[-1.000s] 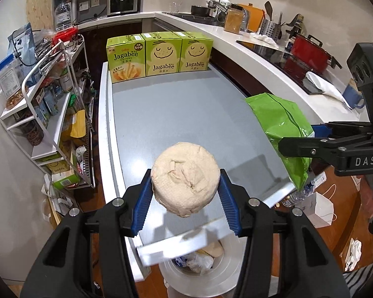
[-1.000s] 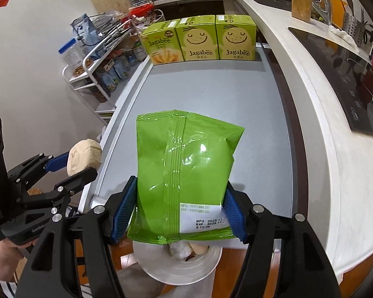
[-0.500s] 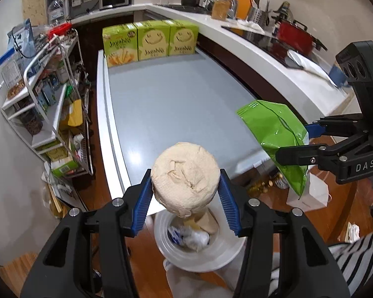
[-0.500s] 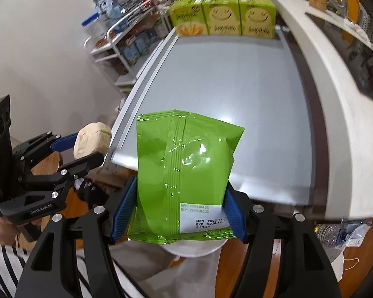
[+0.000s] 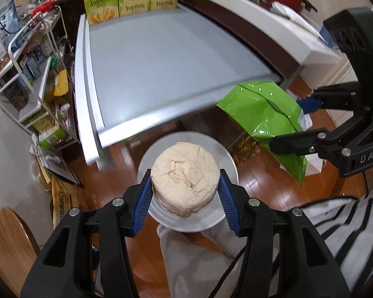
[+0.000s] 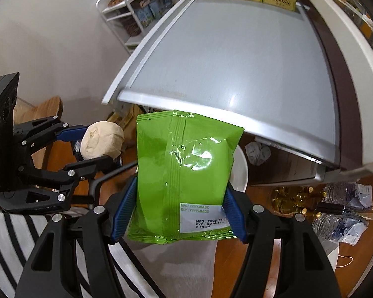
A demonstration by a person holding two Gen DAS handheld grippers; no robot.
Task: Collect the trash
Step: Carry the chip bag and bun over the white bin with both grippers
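My left gripper (image 5: 185, 188) is shut on a crumpled beige paper wad (image 5: 185, 177) and holds it right over a round white trash bin (image 5: 228, 166) on the wooden floor. My right gripper (image 6: 177, 198) is shut on a green snack bag (image 6: 184, 173), held off the table's near edge, to the right of the bin. The bag also shows in the left wrist view (image 5: 266, 116), and the wad in the right wrist view (image 6: 102, 144). The bin's rim (image 6: 241, 171) peeks out behind the bag.
A grey table (image 5: 166, 57) lies ahead with three green Jagabee boxes (image 5: 133, 0) at its far end. A wire shelf rack (image 5: 29, 57) stands to the left and a white counter (image 5: 261, 22) to the right. Water bottles (image 6: 340, 208) lie on the floor.
Both grippers have pulled back off the table and tilted down. The wad now hangs over the trash bin, and the bag has cleared the table's edge.
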